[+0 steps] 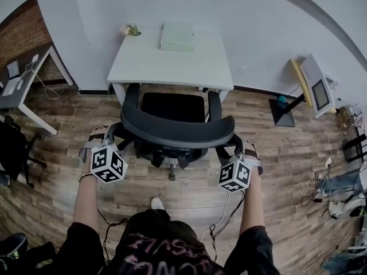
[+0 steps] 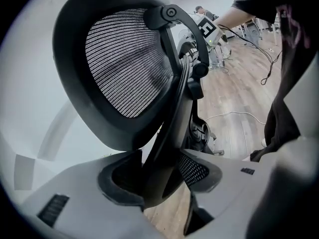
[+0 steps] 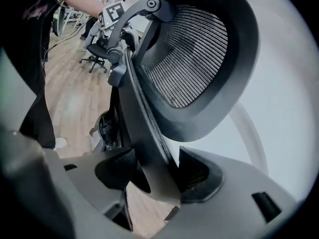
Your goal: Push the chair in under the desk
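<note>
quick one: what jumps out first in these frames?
The black mesh chair fills the middle of the head view, its seat facing the white desk and not yet pushed under it. The left gripper and right gripper each clamp one side edge of its backrest. A pale green box lies at the back of the desk, near the wall.

Left hand-held gripper (image 2: 158, 180) seemingly clamps the black frame edge of the chair (image 2: 124, 68)

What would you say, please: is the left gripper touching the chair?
Touching: the left gripper view shows the left gripper shut on the back frame of the chair.
</note>
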`<state>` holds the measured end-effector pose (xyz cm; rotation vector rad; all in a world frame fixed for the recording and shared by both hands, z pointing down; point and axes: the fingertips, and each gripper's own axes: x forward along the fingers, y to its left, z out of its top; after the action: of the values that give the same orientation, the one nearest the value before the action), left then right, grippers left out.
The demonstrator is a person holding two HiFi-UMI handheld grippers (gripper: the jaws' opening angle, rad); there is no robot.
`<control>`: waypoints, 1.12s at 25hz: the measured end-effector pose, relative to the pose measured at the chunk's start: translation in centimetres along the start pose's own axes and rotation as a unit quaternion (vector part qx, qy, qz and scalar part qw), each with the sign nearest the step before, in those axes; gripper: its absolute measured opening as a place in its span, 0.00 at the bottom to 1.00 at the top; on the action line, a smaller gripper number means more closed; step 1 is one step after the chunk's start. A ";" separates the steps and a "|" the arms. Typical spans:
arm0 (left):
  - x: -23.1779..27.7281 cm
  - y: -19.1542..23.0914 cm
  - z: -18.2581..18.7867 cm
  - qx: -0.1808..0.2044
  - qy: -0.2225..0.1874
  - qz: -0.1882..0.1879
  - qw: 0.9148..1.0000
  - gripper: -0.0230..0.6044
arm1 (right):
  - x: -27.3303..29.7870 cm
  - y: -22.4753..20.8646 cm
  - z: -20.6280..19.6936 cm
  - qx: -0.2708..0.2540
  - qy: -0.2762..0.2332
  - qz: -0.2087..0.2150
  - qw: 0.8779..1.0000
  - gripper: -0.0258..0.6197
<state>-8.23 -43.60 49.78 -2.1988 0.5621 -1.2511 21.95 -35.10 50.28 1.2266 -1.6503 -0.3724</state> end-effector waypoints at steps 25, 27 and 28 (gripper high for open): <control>9.4 11.5 -3.1 -0.004 0.018 0.009 1.000 0.42 | 12.7 -7.2 4.0 -0.010 -0.019 -0.009 1.000 0.44; 10.3 12.5 -3.3 -0.006 0.021 0.011 1.000 0.42 | 14.0 -7.9 4.2 -0.011 -0.020 -0.007 1.000 0.44; 10.7 13.0 -3.3 -0.007 0.023 0.012 1.000 0.42 | 14.7 -8.3 4.4 -0.011 -0.021 -0.005 1.000 0.44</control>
<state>-7.11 -60.79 49.80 -2.1732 0.6151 -1.2925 23.06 -52.48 50.07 1.2184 -1.6719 -0.4238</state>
